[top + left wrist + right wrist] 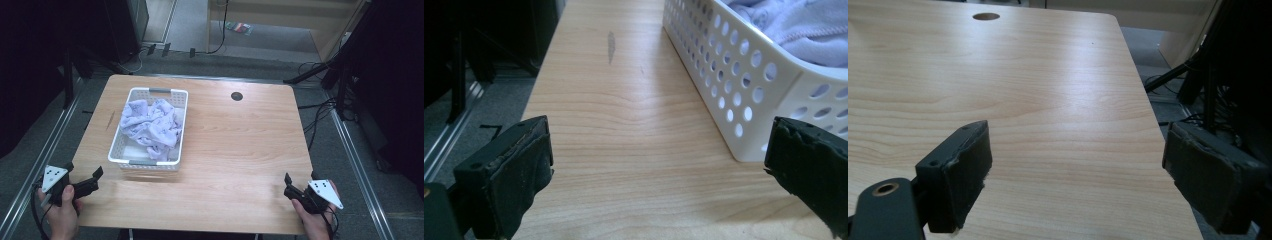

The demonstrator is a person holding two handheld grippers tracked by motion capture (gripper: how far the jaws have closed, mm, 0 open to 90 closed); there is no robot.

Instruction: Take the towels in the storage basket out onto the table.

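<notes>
While both hands rest at the near edge of the wooden table [225, 150], the left tool [95, 176] sits with its jaws spread wide and nothing between them; just ahead and to its right stands a white perforated basket [119, 145], a crumpled pale lilac cloth [152, 125] heaped inside it; the right tool [289, 184], likewise released and empty, points over bare wood, a round cable hole [237, 96] far ahead of it

Soft overhead light on the table [240, 145] — dark surroundings, perhaps slightly blurred close-up fingers [509, 175].
</notes>
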